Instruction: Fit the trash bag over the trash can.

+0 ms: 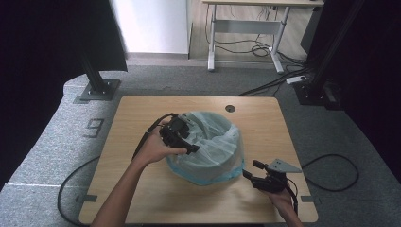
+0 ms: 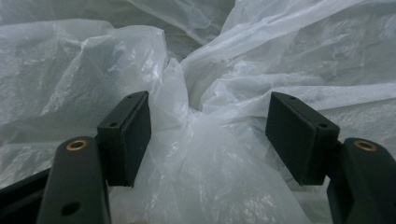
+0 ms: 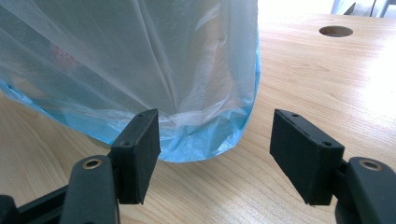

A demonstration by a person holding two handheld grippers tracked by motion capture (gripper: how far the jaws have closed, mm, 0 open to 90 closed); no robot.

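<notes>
My left gripper (image 2: 208,140) reaches into the thin translucent plastic bag (image 1: 213,142) lining a round blue bin mid-table, jaws wide around a bunched fold, not yet pinching. My right gripper (image 3: 215,158) waits, jaws apart and empty, beside the bin's base. Gathering has barely begun.

Black hand-held gripper (image 1: 247,172), grey three-cornered plate (image 1: 282,166)

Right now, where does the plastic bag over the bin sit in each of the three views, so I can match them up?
High view: the plastic bag sits mid-table, the left gripper over its near-left rim.
Left gripper view: crumpled white film between the open jaws.
Right gripper view: the bag's blue-edged lower corner, upper left, just ahead of the open jaws.
Shared landmark: the table's round hole, in the high and right gripper views.
</notes>
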